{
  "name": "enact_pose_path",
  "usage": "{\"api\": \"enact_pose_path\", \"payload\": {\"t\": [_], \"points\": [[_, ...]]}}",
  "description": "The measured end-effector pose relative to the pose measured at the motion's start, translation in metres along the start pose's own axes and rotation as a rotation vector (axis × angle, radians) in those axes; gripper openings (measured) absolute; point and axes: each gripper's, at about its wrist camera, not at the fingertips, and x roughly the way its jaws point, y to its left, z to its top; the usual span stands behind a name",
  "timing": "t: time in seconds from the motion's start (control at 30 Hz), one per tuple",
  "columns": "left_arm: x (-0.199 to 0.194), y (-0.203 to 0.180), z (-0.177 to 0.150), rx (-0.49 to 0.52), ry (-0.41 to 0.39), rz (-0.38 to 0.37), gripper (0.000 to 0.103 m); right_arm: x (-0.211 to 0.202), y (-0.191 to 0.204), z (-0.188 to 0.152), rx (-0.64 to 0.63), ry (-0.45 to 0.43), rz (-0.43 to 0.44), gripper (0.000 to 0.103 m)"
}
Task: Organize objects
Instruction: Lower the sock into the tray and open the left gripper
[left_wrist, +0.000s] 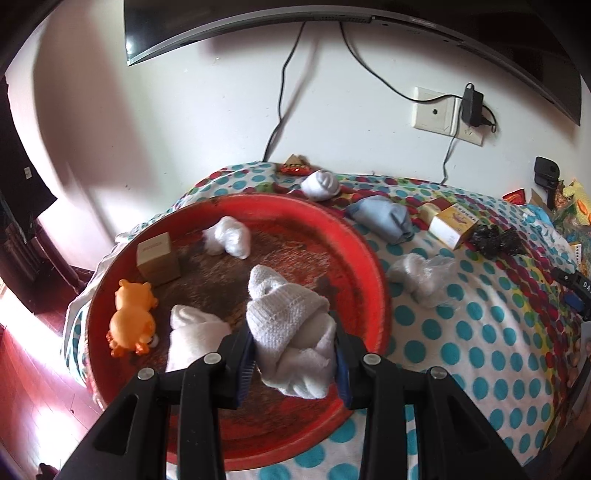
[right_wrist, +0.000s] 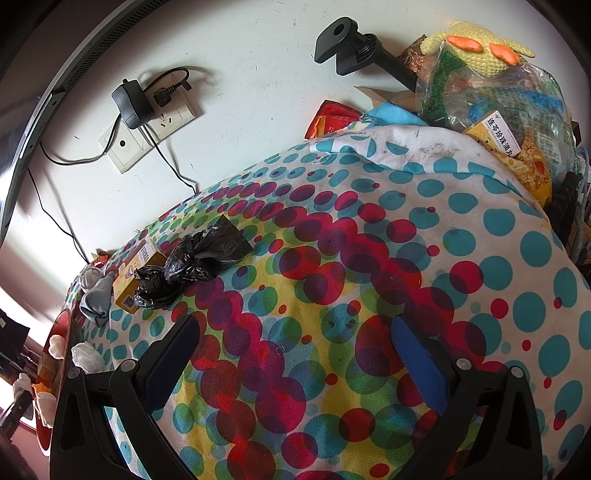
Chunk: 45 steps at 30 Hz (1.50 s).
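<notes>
A round red plastic tray (left_wrist: 369, 258), scuffed brown inside, lies on the dotted cloth (left_wrist: 480, 332) and takes the tidied items. Over it the left gripper (left_wrist: 293, 356) pinches a soft, white knitted sock bundle (left_wrist: 288, 321); letting go low over bare tray, clear of the glossy orange rubber toy (left_wrist: 133, 317), looks wisest. The right gripper (right_wrist: 295, 354) hangs spread and empty.

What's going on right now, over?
Left gripper shut on white sock bundle, above red tray. Right gripper open, empty. Nothing blocking.
</notes>
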Motion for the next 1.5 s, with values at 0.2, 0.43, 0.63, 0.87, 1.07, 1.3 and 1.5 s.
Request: {"api": "enact_pose_path", "payload": {"t": [0.2, 0.43, 0.63, 0.87, 1.07, 1.3, 1.5], "points": [[0.002, 0.033, -0.009, -0.030, 0.022, 0.036, 0.036, 0.000, 0.000, 0.000, -0.001, 0.000, -0.001, 0.103], [0.003, 0.066, -0.018, -0.068, 0.038, 0.074, 0.036, 0.000, 0.000, 0.000, -0.001, 0.000, 0.002, 0.103], [0.000, 0.099, -0.017, -0.122, 0.041, 0.103, 0.036, 0.000, 0.001, 0.000, -0.003, 0.001, -0.001, 0.103], [0.015, 0.137, 0.010, -0.186, 0.069, 0.094, 0.036, 0.000, 0.000, 0.000, -0.003, 0.002, 0.002, 0.103], [0.044, 0.142, 0.046, -0.239, 0.108, 0.061, 0.036, 0.000, 0.000, 0.000, -0.004, 0.002, 0.001, 0.103], [0.095, 0.117, 0.068, -0.212, 0.204, 0.032, 0.036, 0.000, 0.001, 0.000, -0.001, 0.001, 0.004, 0.103], [0.137, 0.104, 0.068, -0.168, 0.307, 0.041, 0.036, 0.001, 0.002, -0.001, -0.007, 0.004, -0.003, 0.103]]}}
